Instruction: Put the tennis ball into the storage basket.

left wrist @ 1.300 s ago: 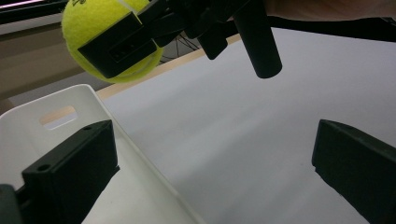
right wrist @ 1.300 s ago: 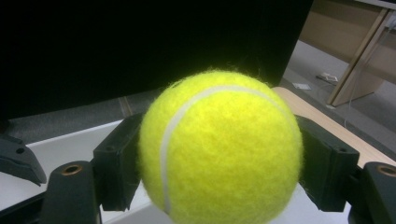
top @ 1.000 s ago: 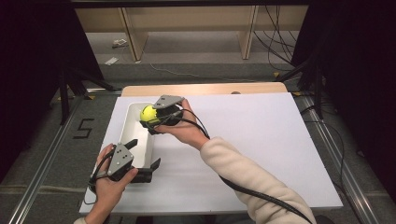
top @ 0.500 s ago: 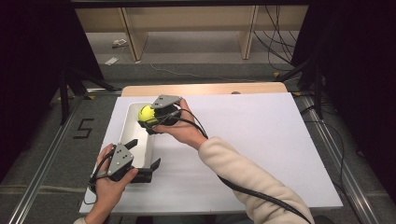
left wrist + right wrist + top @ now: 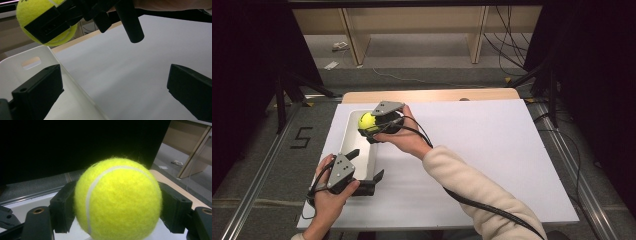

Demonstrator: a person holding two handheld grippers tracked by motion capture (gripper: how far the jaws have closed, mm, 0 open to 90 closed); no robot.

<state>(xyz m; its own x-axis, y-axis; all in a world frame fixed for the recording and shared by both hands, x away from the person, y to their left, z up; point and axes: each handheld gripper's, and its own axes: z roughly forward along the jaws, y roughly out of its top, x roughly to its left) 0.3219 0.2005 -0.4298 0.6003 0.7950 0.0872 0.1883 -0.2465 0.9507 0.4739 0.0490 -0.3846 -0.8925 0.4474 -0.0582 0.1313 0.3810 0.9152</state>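
Our right tongs (image 5: 371, 126) have barely moved, still clamping the tennis ball (image 5: 367, 121) above the white bin (image 5: 348, 131). Our left tongs (image 5: 364, 167) stay wide open, empty, straddling the bin's wall. We judge release comes next.

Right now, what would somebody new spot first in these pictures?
The fuzzy bright yellow tennis ball jumps out, clamped in the right gripper above the far end of the long white plastic bin. Next comes the left gripper, held open with its jaws straddling the bin's near right wall, on the white table sheet.
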